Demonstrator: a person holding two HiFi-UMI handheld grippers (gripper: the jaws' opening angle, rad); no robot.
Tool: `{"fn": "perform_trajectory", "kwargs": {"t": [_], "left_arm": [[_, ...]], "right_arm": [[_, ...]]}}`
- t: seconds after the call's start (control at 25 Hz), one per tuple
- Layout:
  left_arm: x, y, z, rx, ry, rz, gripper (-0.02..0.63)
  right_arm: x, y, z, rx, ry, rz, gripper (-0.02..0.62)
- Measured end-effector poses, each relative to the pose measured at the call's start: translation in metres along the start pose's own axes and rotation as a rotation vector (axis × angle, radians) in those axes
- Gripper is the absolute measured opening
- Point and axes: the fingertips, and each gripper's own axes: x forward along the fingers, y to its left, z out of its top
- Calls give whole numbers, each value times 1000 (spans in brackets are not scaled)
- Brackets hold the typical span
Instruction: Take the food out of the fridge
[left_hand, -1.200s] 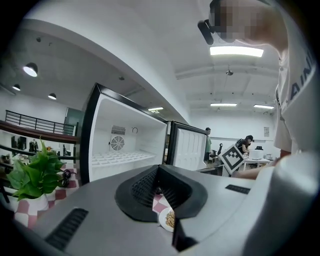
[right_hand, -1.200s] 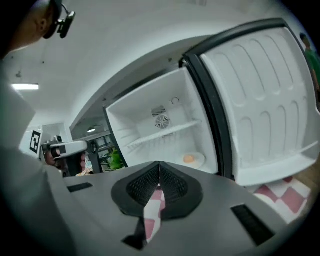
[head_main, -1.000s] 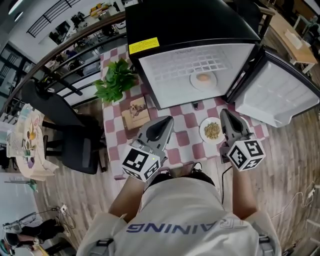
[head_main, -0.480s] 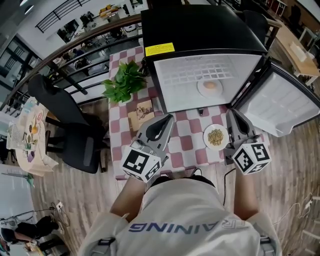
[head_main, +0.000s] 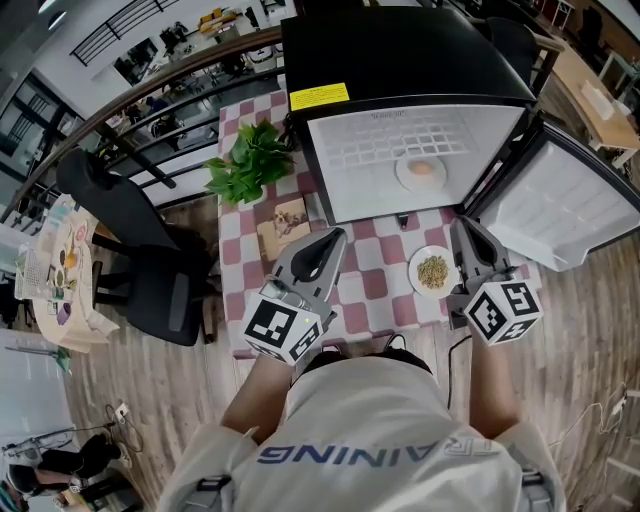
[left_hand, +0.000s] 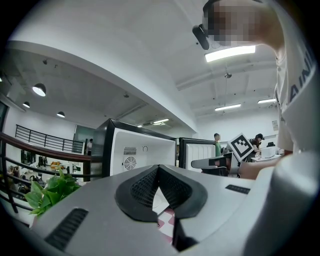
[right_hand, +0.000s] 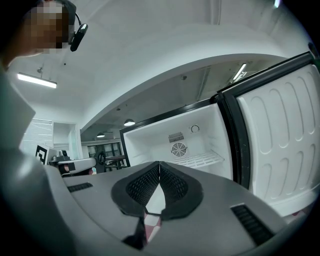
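Plate (head_main: 423, 172) in fridge (head_main: 400, 50); second plate (head_main: 432, 271) on table (head_main: 375, 285) before it

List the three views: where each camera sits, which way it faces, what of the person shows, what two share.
Head view: on the head, steeply down at the open fridge and table; torso, forearms, left tongs, right tongs show.
Left gripper view: on the left tongs, level toward the fridge; shut jaws, shirt at right.
Right gripper view: on the right tongs, into the fridge; shut jaws.
Shared: both gripper views show the fridge's fan vent.
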Motion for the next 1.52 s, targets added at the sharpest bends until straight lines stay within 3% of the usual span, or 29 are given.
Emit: {"fn": "perform_trajectory", "kwargs": {"t": [0.2,0.52,0.6,0.72,1.0,1.16,1.36,1.52], "left_arm": [[1,0,-4,-2,13,0,8],[7,2,-20,-12,66,16,8],[11,2,-25,-19,79,24,8],[19,0,-34,-26,98,31,8],[36,-1,-56,-36,132,67,8],[36,3,-66,-47,156,95,8],[32,6,-77,-66,180,127,8],[30,9,-78,-71,181,148,8]], "right_arm": [[7,-10,-11,52,32,-18,21],[45,-72,-79,470,161,-103,48],[60,-89,-98,522,189,-140,104],[79,-116,-121,572,207,-211,115],[122,-168,-178,1017,185,-267,118],[138,-186,-203,1167,168,-310,118],[156,-200,-213,1247,122,-357,118],[168,-202,-222,1283,145,-402,118]]}}
